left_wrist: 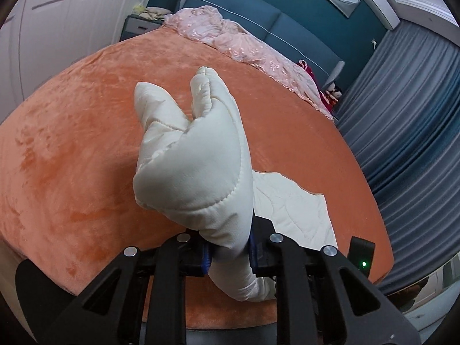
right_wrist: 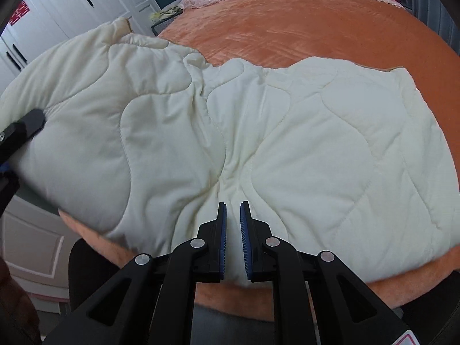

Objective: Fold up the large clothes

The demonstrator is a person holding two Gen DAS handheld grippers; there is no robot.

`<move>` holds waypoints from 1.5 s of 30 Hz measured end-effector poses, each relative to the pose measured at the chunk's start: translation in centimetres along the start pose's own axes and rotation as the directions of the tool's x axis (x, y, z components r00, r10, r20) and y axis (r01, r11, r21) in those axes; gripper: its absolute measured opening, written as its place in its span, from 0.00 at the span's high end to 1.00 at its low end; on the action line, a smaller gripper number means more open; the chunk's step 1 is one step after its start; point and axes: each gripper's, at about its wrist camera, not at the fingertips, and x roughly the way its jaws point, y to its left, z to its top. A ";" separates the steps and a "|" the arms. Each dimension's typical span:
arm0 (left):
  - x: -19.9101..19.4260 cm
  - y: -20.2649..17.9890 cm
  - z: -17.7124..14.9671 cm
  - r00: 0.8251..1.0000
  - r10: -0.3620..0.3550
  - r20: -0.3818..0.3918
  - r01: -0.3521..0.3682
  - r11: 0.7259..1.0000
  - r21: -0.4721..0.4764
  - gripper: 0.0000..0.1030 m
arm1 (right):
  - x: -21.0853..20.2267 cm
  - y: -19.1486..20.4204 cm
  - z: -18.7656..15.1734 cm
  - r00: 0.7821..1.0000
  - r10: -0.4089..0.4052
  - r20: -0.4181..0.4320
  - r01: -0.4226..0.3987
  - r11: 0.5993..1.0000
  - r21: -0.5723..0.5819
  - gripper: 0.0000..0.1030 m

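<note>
A: Bed first. What's on it?

B: Orange bed cover [right_wrist: 330,28] with your cream quilted garment [right_wrist: 287,143] spread across the near part, right side flat, left side raised off the bed.

A: Left gripper?

B: Your left gripper [left_wrist: 228,254] is clenched on a thick bunch of the garment, which bulges up past the jaws. Carry it across toward the flat right half, low and level, so the edges meet.

A: Right gripper?

B: Your right gripper [right_wrist: 233,238] sits at the near hem, blue pads [right_wrist: 222,244] narrowly parted with cloth between. I can't tell if it's pinching. Pin that hem as the anchor.
</note>
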 end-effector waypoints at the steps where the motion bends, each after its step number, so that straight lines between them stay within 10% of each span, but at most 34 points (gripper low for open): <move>1: 0.0 -0.4 -0.1 1.000 -0.002 -0.003 0.002 1.000 0.017 0.83 | 0.0 -0.2 -0.7 1.000 0.013 -0.025 -0.013 1.000 -0.001 0.88; 9: 2.1 -6.5 -1.7 0.996 -0.025 -0.085 0.040 0.983 0.179 0.83 | 4.3 -1.3 -2.5 0.994 0.072 -0.086 -0.066 0.995 0.072 0.90; 15: 4.1 -11.0 -3.7 0.989 -0.035 -0.144 0.074 0.957 0.280 0.83 | -0.5 -4.1 -2.5 0.987 0.150 -0.052 -0.141 0.980 0.143 0.88; 26: 12.9 -16.8 -11.9 0.918 0.035 -0.395 0.130 0.915 0.381 0.80 | -13.7 -13.1 -3.9 0.980 -0.166 0.107 0.134 0.958 0.254 0.55; 30: 9.5 -16.4 -10.5 0.926 -0.067 -0.370 0.196 0.926 0.322 0.38 | -16.3 -12.6 -2.3 0.971 -0.155 0.184 0.108 0.964 0.241 0.44; 33: 6.6 -14.8 -8.4 0.927 -0.140 -0.348 0.231 0.944 0.237 0.37 | -17.1 -11.8 0.4 0.963 -0.130 0.236 0.084 0.978 0.193 0.42; 38: 4.6 -11.3 -3.8 0.979 -0.032 -0.202 0.069 0.982 0.178 0.38 | -15.7 -11.9 5.3 0.965 -0.058 0.254 0.000 0.975 0.223 0.40; 45: 6.4 -7.8 0.5 0.982 0.130 -0.134 -0.116 0.987 0.109 0.50 | -9.7 -9.7 12.6 0.992 -0.099 0.080 0.073 0.958 0.277 0.40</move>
